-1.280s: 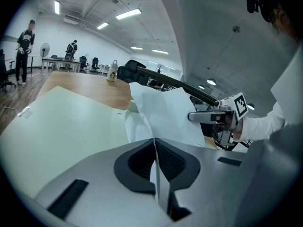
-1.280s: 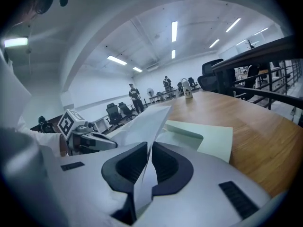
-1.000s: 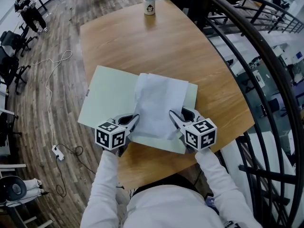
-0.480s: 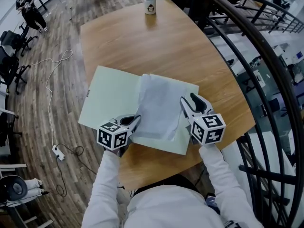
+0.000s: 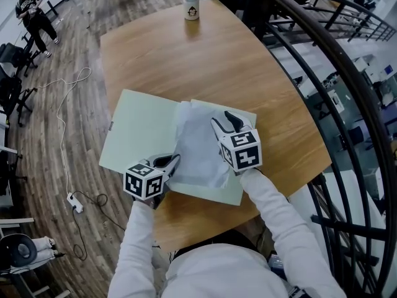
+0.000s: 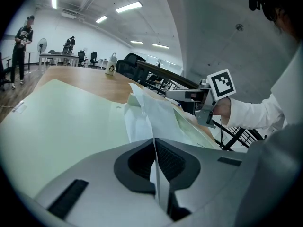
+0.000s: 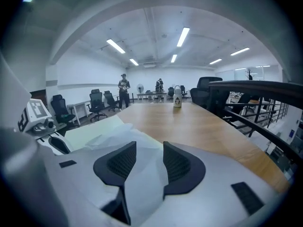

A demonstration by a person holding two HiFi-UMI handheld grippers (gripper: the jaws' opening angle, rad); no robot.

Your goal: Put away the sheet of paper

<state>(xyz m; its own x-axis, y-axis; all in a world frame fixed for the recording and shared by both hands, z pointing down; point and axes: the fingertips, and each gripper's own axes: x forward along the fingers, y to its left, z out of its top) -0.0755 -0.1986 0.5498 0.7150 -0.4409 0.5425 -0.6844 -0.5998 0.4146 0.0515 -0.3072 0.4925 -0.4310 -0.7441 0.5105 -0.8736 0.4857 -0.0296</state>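
A white sheet of paper [image 5: 198, 143] lies crumpled on the right half of an open pale green folder [image 5: 136, 129] on the wooden table [image 5: 205, 61]. My left gripper [image 5: 172, 161] is shut on the sheet's near left edge; in the left gripper view the paper [image 6: 150, 112] rises from between the closed jaws [image 6: 154, 148]. My right gripper [image 5: 224, 121] hovers open over the sheet's right part. In the right gripper view the paper [image 7: 142, 174] shows below the gap between the jaws [image 7: 149, 160], and the pads do not touch it.
A white bottle [image 5: 191, 4] stands at the table's far end. A dark curved railing [image 5: 322, 61] runs along the table's right side. Office chairs [image 7: 97, 105] and people stand far off, and a cable [image 5: 68, 123] lies on the floor at left.
My right gripper has left the paper's near right edge, swung out to the right, then come up and over the sheet. The left gripper has stayed put.
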